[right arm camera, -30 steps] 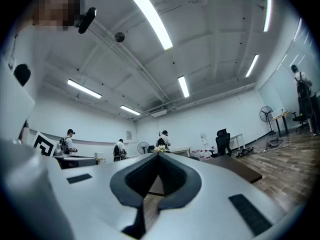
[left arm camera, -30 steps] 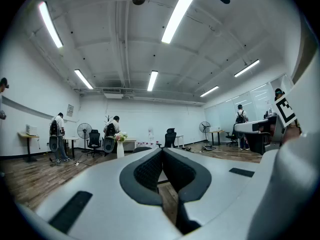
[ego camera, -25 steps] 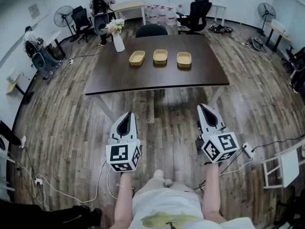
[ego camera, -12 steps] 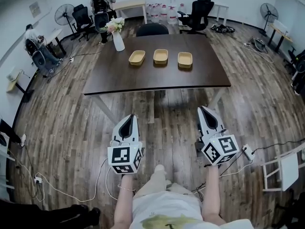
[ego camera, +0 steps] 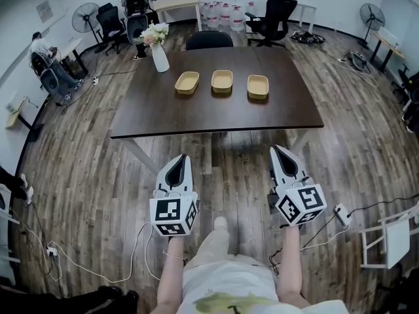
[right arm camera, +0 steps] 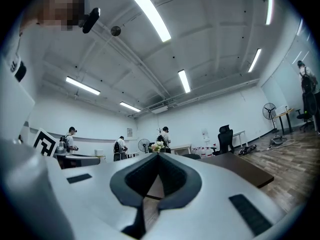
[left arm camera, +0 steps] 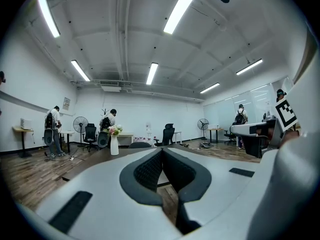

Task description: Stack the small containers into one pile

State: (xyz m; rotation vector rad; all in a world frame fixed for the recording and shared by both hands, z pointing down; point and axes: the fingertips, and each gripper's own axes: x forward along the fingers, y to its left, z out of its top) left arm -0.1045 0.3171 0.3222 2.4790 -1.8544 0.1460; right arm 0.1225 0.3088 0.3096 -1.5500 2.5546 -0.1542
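Containers, small, tan and oval, sit apart in a row of three in the upper middle of the head view: left container [ego camera: 187, 82], middle container [ego camera: 222, 80] and right container [ego camera: 258, 86], all on the dark brown rectangular table [ego camera: 196, 113]. A white vase of flowers [ego camera: 159, 52] stands near the table's upper left corner. Lower in the frame, over the wood-plank floor [ego camera: 85, 175], the left gripper [ego camera: 179, 157] and right gripper [ego camera: 278, 150] hover well short of the table, each with its jaws pressed together on nothing.

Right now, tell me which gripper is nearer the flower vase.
Left. The left gripper is off the table on the flower vase side; the right gripper is toward the opposite end.
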